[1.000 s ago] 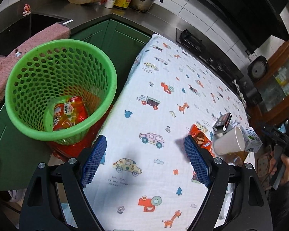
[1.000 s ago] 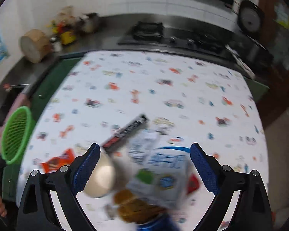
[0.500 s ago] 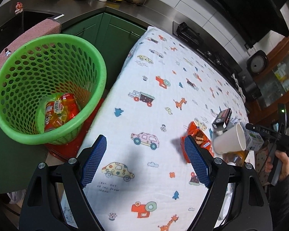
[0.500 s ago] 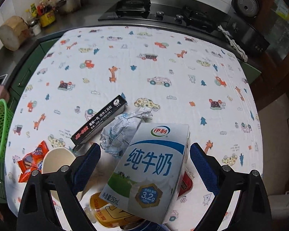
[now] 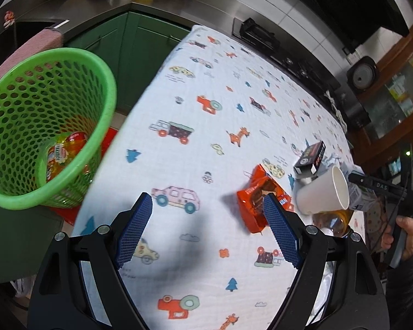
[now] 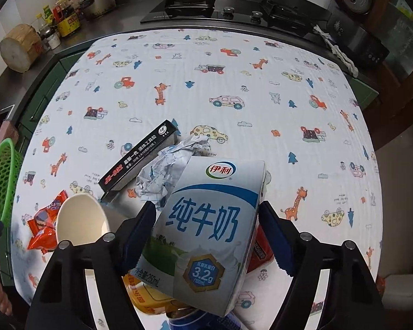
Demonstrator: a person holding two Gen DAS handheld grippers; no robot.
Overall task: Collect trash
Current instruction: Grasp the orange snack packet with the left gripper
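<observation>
Blue and white fills your right wrist view: the milk carton (image 6: 206, 231) sits between the pads of your right gripper (image 6: 206, 214), whose jaws are closing on it. The left pad (image 6: 140, 228) lies against the carton's edge, but I cannot tell whether the right pad touches it. Only this view shows what is piled under and behind the carton: a crumpled paper ball (image 6: 170, 170), a long black box (image 6: 137, 156), a yellow bottle (image 6: 148, 299) and a red pack (image 6: 261, 244), with a white paper cup (image 6: 82, 220) lying on its side beside an orange wrapper (image 6: 44, 220). The green basket (image 6: 0, 184) is only a sliver at the left edge here.

Your left wrist view shows the basket (image 5: 68, 115) whole, standing off the table's left side with a red and yellow packet (image 5: 66, 151) already lying in its bottom. Your left gripper (image 5: 206, 209) hangs over the printed cloth (image 5: 192, 104) with its jaws spread wide and nothing between them; the orange wrapper (image 5: 253, 200) lies just behind its right pad. From this side the cup (image 5: 322, 192) hides most of the carton, and your right hand (image 5: 404, 233) shows at the far edge on its gripper's handle.

Against a second ago, the left gripper has slid along the table towards the wrapper, so the basket sits farther left in its view. The right gripper has come down over the carton, which now looms larger, and its jaws stand narrower than before.
</observation>
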